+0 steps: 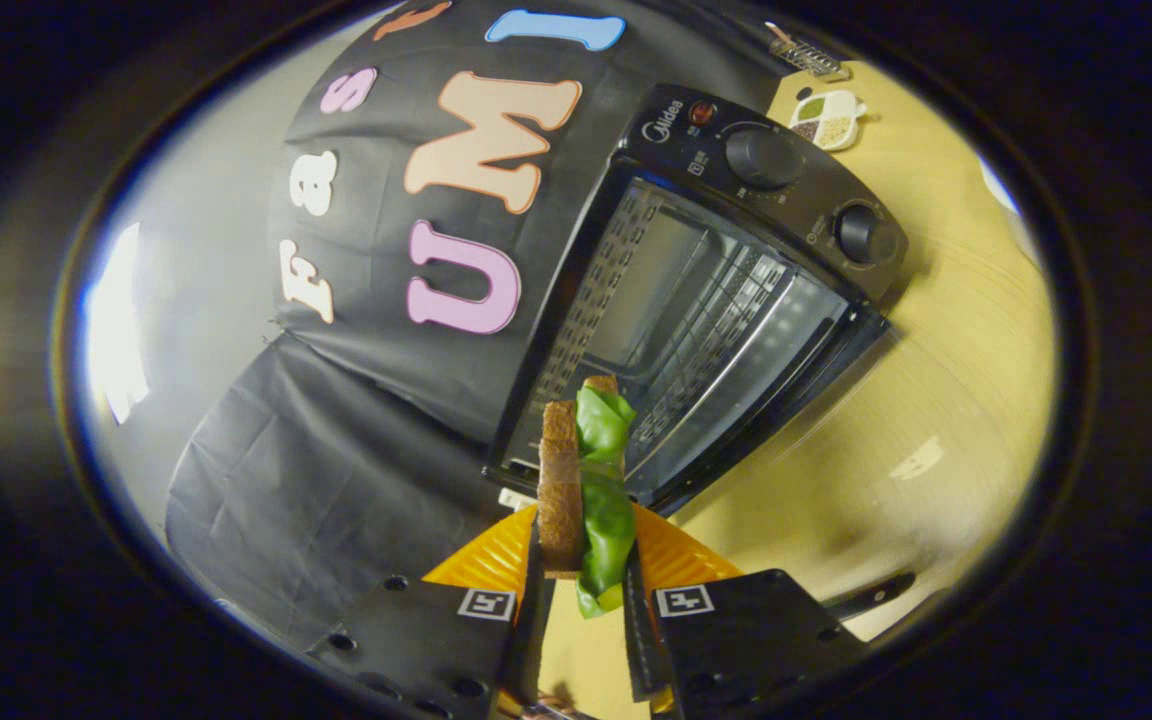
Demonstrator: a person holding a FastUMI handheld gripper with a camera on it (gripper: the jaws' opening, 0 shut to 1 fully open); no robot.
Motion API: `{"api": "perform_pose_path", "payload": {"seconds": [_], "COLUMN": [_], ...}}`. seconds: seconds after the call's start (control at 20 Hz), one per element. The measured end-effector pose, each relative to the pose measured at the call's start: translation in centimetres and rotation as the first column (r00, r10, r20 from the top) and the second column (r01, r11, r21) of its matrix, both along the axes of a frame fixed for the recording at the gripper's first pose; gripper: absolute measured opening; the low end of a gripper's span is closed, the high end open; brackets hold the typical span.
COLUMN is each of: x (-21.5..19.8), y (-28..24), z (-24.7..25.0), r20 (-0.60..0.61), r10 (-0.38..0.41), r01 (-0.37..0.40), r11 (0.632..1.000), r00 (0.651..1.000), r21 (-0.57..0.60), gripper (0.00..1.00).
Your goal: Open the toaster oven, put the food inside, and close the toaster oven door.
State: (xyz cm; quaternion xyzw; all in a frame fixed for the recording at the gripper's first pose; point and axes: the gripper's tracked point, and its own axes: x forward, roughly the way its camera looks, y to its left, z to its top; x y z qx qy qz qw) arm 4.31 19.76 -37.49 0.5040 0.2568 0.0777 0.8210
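Note:
A sandwich (584,480) of brown bread with green lettuce stands on edge between my fingers, and my gripper (584,570) is shut on it. Just beyond it stands the black toaster oven (726,270), seen tilted because my view is rolled. Its door (786,400) hangs open, and the wire rack (706,310) and shiny inner walls show inside. The sandwich's far end lies in front of the oven's opening. Two round knobs (762,157) sit on the control panel beside the opening.
The oven rests on a pale yellow wooden table (936,420). A small white dish (829,118) with compartments of seasoning sits on the table past the oven's control side. Black cloth forms the booth wall behind the oven.

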Motion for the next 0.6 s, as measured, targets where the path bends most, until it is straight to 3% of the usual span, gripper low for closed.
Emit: {"api": "perform_pose_path", "payload": {"seconds": [0.4,0.5,0.6], "x": [6.6,8.3,9.7], "y": [-1.5,-1.7,-2.9], "z": [-1.4,-1.3,-2.4], "r20": [0.036,0.036,0.045], "r10": [-0.151,-0.192,-0.226], "r01": [0.153,0.192,0.23], "r11": [0.986,0.981,0.968], "r00": [0.988,0.981,0.973], "r21": [-0.069,-0.02,-0.098], "gripper": [0.36,0.36,0.36]}}
